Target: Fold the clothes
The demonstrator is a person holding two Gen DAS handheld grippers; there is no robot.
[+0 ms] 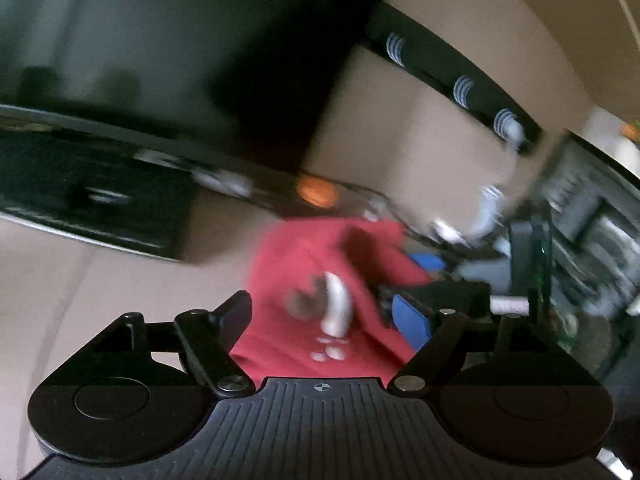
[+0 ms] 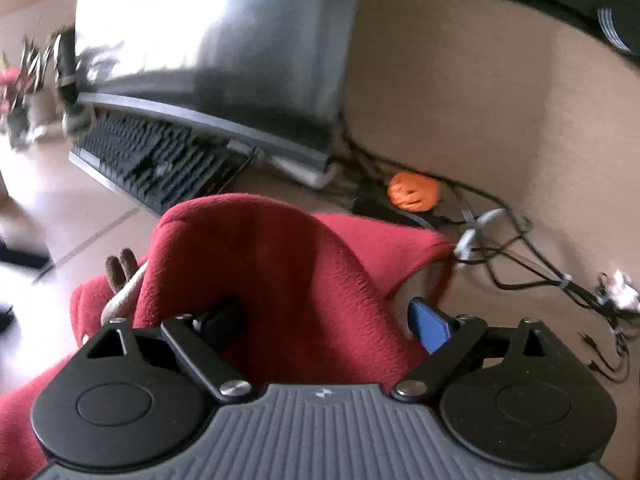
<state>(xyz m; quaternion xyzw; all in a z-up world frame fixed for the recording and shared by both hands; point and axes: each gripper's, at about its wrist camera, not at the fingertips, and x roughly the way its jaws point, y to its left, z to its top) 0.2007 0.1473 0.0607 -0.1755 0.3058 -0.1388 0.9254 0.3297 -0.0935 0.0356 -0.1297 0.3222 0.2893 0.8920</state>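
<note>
Nearest to me, my left gripper [image 1: 324, 312] is standing with its jaws spread, and the red fleece garment [image 1: 320, 280] is lying between and beyond them without either finger pressing on it. My right gripper [image 2: 324, 320] is likewise spread: its dark left finger [image 2: 218, 320] is sitting against a fold of the garment [image 2: 260, 272], while its blue-padded right finger [image 2: 430, 328] is standing clear of the cloth, so I am pinching nothing with either tool.

The garment is lying bunched on the pale tabletop [image 1: 80, 292], humped up just ahead of the right gripper, with a printed white and brown figure [image 1: 332, 308] showing on its front in the left wrist view. In that same view the other gripper's blue pad [image 1: 412, 320] is sitting just beside the garment's right edge.

Further out, a black keyboard [image 2: 148, 160] is lying to the left, beyond the cloth. A small orange pumpkin figure [image 2: 414, 192] is sitting near the wall behind the garment, among a tangle of dark cables [image 2: 520, 256]. A large monitor [image 2: 224, 52] is standing farthest back, above the keyboard; the left view of it is blurred.
</note>
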